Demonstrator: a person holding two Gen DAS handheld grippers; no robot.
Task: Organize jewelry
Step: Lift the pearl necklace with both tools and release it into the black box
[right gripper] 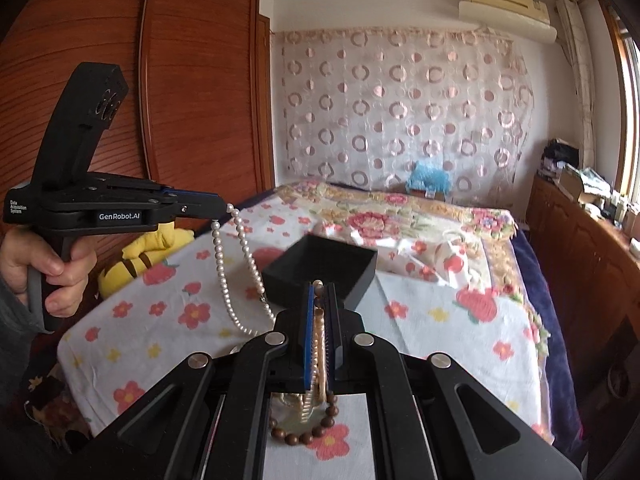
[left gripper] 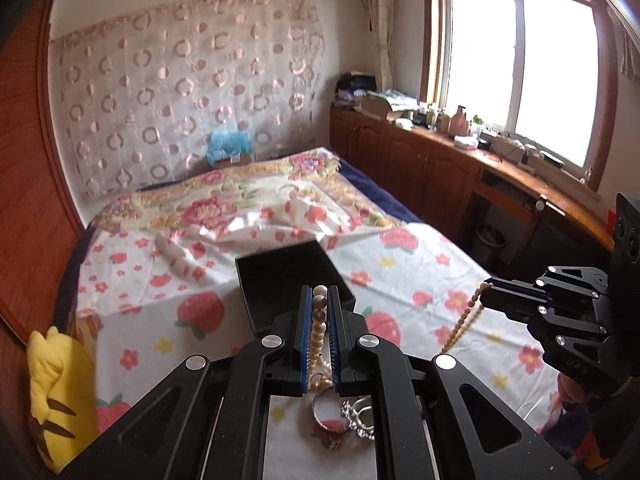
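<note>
1. Left wrist view: the left hand-held gripper [left gripper: 320, 294] is clenched on a pearl necklace [left gripper: 318, 320], whose beads run up between the blue pads and poke out at the tips.
2. Just beyond those tips an open black box [left gripper: 280, 276] sits on the flowered bedsheet [left gripper: 400, 276].
3. Under the gripper body, on the sheet, lie a ring-shaped piece [left gripper: 326, 412] and a silvery chain piece [left gripper: 360, 420], side by side.
4. At the right edge, the right hand-held gripper [left gripper: 486, 294] is closed on a beige bead strand [left gripper: 464, 320] that hangs down from its tips above the bed.
5. Right wrist view: the right hand-held gripper [right gripper: 320, 292] is clamped on the beige bead strand [right gripper: 318, 344], which runs between its pads and hangs below.
6. Beneath it, a brown bead bracelet [right gripper: 304, 436] lies on the sheet.
7. The black box [right gripper: 320, 268] stands just ahead of the tips.
8. On the left, a hand [right gripper: 48, 268] grips the left hand-held gripper [right gripper: 224, 204], from whose tips the pearl necklace [right gripper: 224, 276] dangles in a loop above the bed, beside the box.
9. A yellow plush toy [right gripper: 140, 256] rests at the bed's far left edge.
</note>
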